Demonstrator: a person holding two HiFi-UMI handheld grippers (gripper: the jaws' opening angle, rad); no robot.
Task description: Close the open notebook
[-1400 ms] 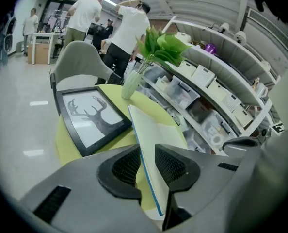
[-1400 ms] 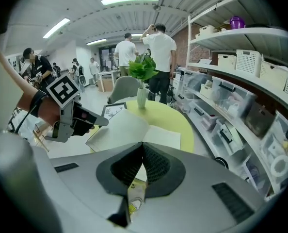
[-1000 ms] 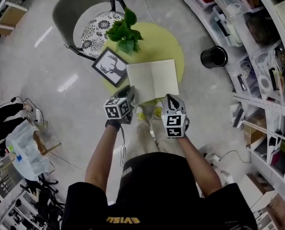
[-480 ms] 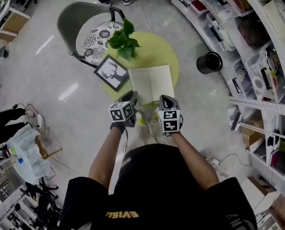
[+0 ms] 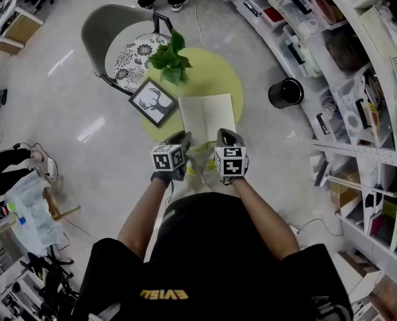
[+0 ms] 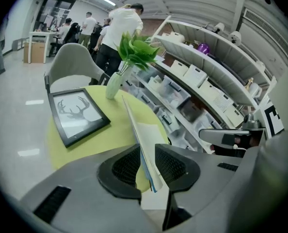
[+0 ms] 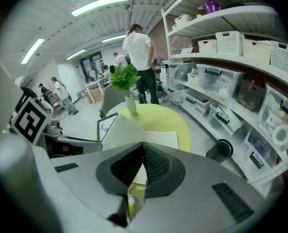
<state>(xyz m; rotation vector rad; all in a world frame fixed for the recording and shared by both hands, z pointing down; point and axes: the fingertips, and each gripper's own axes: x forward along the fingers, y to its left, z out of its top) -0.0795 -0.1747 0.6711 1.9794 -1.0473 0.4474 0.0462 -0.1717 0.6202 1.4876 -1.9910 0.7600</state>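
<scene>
The open notebook (image 5: 212, 112) is seen on the near side of a round yellow-green bench (image 5: 218, 72), its near edge reaching the bench's rim just ahead of the person. The left gripper (image 5: 184, 139) is held at the notebook's near left corner, and its fingers (image 6: 124, 166) are clenched on the left leaf, which is shown edge-on between them in the left gripper view, lifted steeply off the bench. The right leaf is left lying flat.

The right gripper (image 5: 225, 136) is held just beside the left one, at the notebook's near right corner. Its fingers (image 7: 158, 166) are drawn together, with the tips meeting over the notebook's near edge. Whether any paper is pinched between them cannot be told from the right gripper view.

A black-framed deer print (image 5: 152, 101) is laid flat on the bench just left of the notebook, overhanging the rim. A leafy green plant (image 5: 170, 55) is stood upright in a white vase (image 6: 114, 85) on the far side of the bench. A grey chair (image 5: 111, 29) with a patterned cushion is placed against the bench behind the plant. A black bin (image 5: 285, 93) is seen on the floor to the right, near white shelves (image 5: 359, 59) stacked with storage boxes. Other people (image 6: 120, 25) are pictured standing in the background.
</scene>
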